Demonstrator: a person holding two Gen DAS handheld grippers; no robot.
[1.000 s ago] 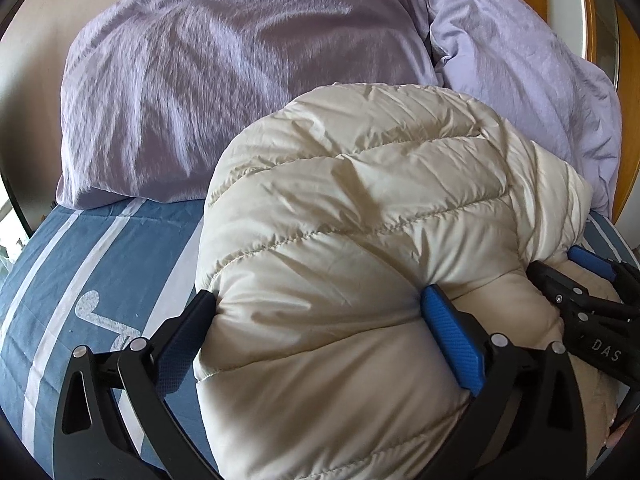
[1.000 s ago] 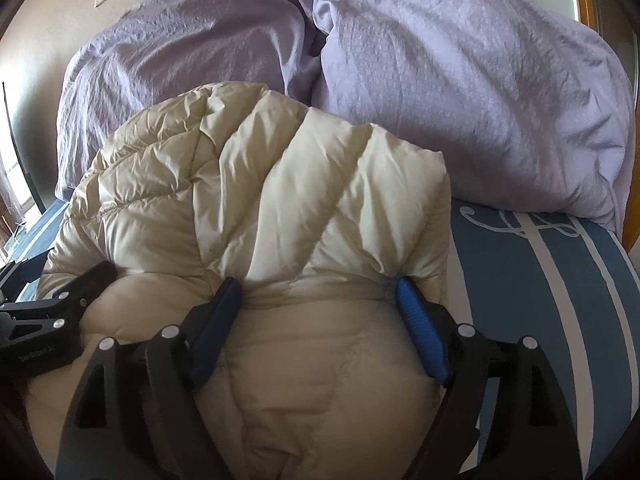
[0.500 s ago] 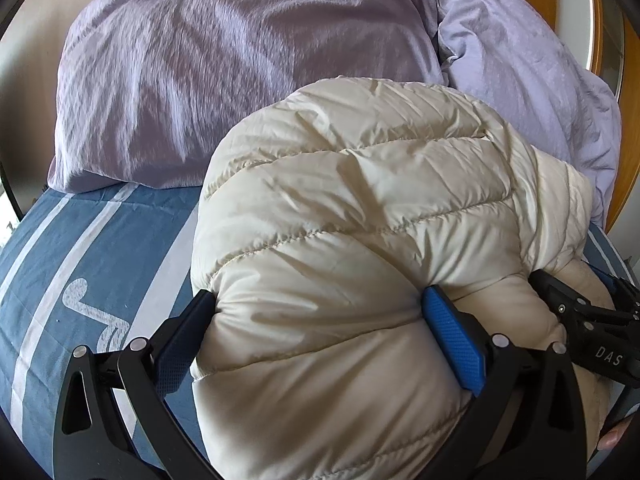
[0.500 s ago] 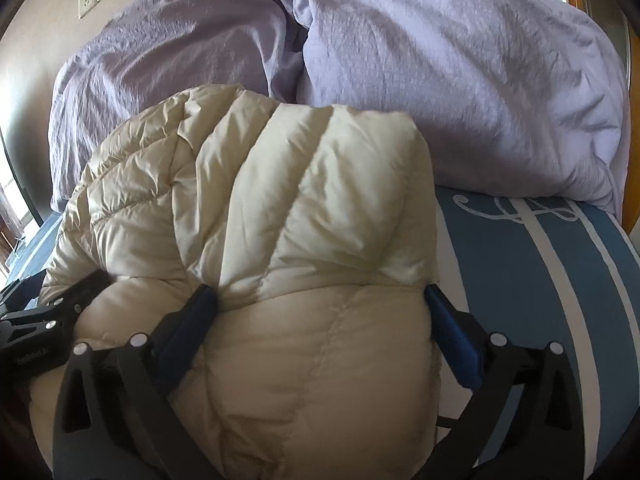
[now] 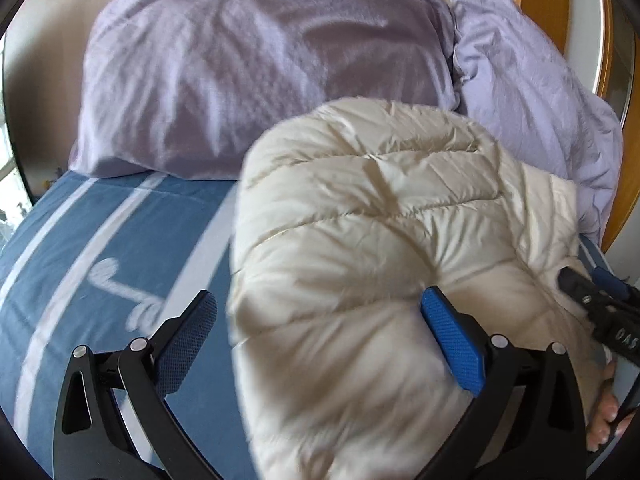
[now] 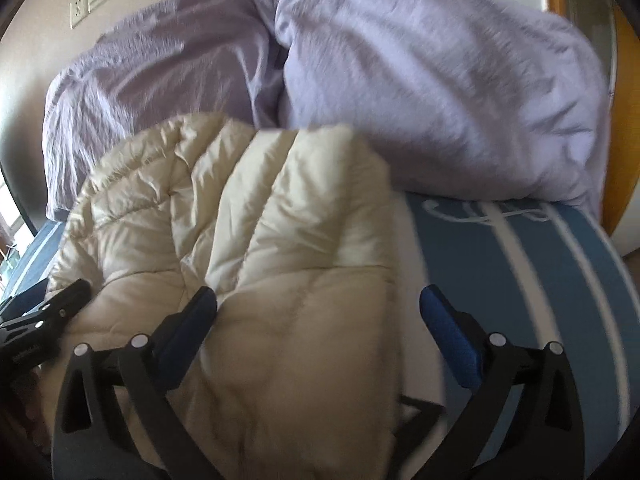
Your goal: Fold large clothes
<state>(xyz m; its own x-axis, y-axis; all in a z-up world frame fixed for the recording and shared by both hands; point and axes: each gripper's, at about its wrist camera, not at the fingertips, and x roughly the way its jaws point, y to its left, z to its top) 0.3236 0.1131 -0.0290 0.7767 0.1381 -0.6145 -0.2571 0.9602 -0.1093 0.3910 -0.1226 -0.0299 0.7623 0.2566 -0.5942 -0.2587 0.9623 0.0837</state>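
A cream quilted puffer jacket point(image 5: 380, 248) lies bunched and folded on the blue striped bed; it also shows in the right wrist view point(image 6: 248, 248). My left gripper point(image 5: 320, 328) is open wide; the jacket's left edge sits between its jaws, clear of the left finger point(image 5: 188, 340) and against the right one. My right gripper point(image 6: 318, 328) is open wide over the jacket's right edge, with its left finger point(image 6: 188, 332) on the fabric and the right finger over the sheet. Each gripper shows at the edge of the other's view.
Two lilac pillows point(image 5: 260, 68) point(image 6: 432, 80) stand against the headboard just behind the jacket. The blue and white striped sheet point(image 5: 80, 260) spreads to the left and to the right point(image 6: 540, 280). A wooden frame point(image 5: 540, 12) is at the far right.
Both grippers have opened and let go of the jacket. The left gripper has drifted left so its left finger is off the fabric. The right one has drifted right.
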